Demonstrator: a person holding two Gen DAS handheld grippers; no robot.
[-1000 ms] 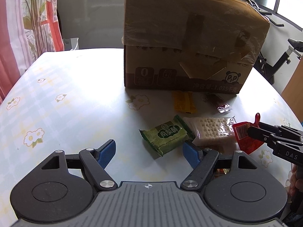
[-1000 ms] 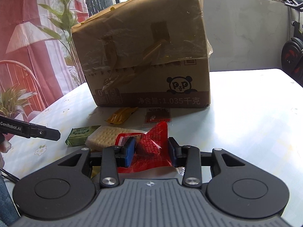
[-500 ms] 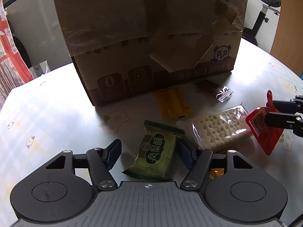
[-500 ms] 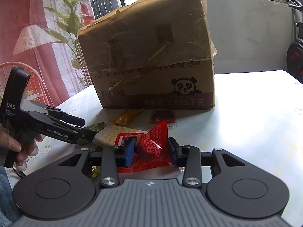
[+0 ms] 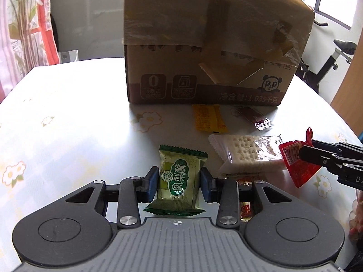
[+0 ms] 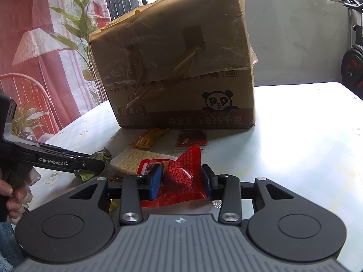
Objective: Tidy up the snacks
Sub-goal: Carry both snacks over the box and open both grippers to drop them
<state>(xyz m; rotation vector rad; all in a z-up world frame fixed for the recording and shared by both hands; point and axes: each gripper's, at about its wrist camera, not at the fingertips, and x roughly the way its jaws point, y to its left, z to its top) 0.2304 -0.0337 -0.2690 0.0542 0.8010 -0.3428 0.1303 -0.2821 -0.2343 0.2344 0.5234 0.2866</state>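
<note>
**Snacks gathered in front of the taped carton, one in each gripper**

Snacks lie on a white table with a pale flower print [image 5: 68,122], all on the near side of a large brown cardboard box wrapped in clear tape, printed with a panda face and dark lettering [image 5: 211,45]. The box stands upright on the table and serves as the landmark for everything else.

Closest to the box, almost touching its lower edge, lie a flat yellow sachet [image 5: 207,120] and a small dark brown sachet with a silver crimped end [image 5: 253,116], the brown one to the right of the yellow one in the left wrist view. Nearer the cameras, further from the box, lies a clear-wrapped stack of pale crackers [image 5: 245,154].

The left gripper [image 5: 178,182] has just been closing its jaws, and its blue pads now press on both sides of a green foil-wrapped pastry with a round emblem and white characters [image 5: 178,176]. The pastry sits in front of the box, left of the crackers.

The right gripper [image 6: 181,181] is clamped on a crinkled red plastic snack packet [image 6: 183,179], held beside the crackers on the side away from the green pastry. A person's hand [image 6: 13,197] grasps the left gripper's handle at the edge of the right wrist view.
</note>
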